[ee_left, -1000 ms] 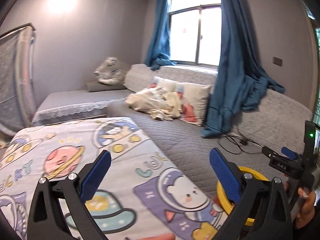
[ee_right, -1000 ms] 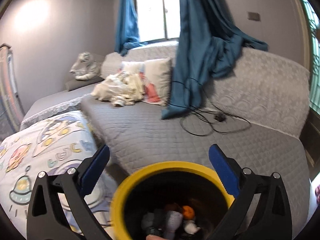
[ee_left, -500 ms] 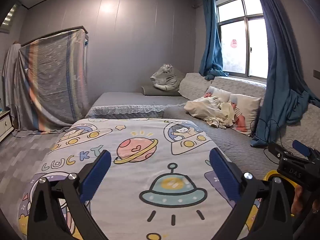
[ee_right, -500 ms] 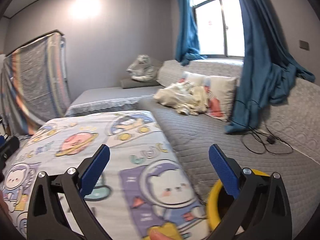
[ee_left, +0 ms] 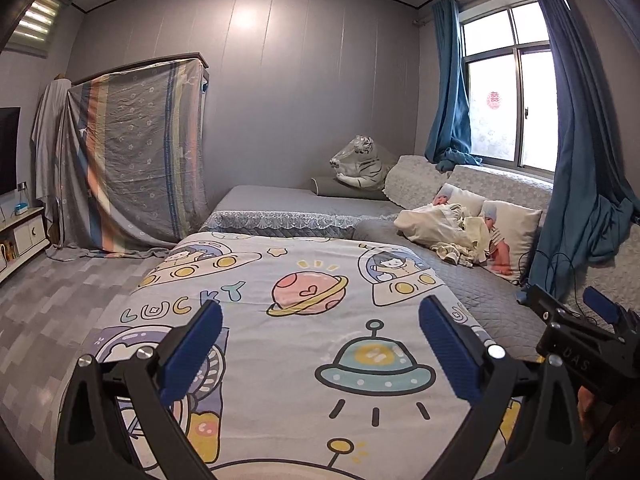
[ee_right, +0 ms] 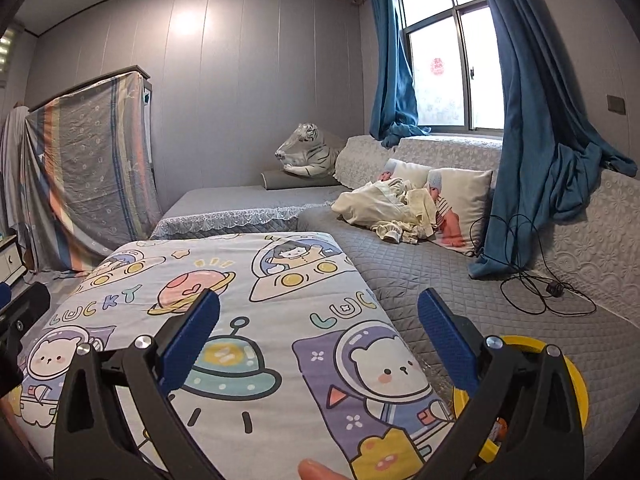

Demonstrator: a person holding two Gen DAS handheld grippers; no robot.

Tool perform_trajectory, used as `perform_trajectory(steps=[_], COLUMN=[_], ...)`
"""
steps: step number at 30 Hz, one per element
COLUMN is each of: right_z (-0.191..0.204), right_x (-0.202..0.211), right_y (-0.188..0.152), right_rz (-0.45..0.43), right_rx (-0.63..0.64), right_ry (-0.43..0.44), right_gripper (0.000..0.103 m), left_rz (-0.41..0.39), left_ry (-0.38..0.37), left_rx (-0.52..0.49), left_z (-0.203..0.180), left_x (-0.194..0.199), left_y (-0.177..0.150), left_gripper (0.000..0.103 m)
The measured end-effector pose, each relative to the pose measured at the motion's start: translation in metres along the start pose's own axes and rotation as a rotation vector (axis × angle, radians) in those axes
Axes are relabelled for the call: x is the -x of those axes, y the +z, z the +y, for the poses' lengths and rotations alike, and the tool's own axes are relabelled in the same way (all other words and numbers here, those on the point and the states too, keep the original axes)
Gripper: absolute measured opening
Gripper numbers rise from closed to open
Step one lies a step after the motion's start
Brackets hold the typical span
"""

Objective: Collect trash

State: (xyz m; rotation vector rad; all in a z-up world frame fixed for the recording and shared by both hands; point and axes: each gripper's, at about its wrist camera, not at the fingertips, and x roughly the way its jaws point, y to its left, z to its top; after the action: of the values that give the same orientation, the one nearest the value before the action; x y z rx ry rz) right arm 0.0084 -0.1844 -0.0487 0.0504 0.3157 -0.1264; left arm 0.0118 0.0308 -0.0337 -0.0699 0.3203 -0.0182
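Quilt (ee_right: pixel 224 320) centre frame on bed; bin (ee_right: pixel 576 384) lower right beside quilt; cable (ee_right: pixel 540 292) right on cover; pillows (ee_right: pixel 460 196) upper right, tiger (ee_right: pixel 308 156) behind.

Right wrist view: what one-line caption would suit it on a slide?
Open right gripper empty above a cartoon space-print blanket, yellow-rimmed trash bin at its right on the grey sofa.

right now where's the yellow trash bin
In the right wrist view it sits low right, the yellow trash bin behind the right hand-held gripper, beside the cartoon blanket.
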Motion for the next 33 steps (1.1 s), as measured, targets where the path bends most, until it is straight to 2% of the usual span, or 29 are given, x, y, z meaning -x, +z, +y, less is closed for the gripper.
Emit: perform_trajectory(steps=[33], right_z=[-0.003], right_x=[-0.007], right_y=[-0.009], right_rz=[0.029], right_rx=[-0.023], right_ry=[-0.003], right_gripper=[0.095], left_rz=[0.036], left_ry=[-0.025], left_rx=[0.016], left_z=[-0.005], left_x=[-0.011], left_y=[-0.005], left_gripper=[0.095])
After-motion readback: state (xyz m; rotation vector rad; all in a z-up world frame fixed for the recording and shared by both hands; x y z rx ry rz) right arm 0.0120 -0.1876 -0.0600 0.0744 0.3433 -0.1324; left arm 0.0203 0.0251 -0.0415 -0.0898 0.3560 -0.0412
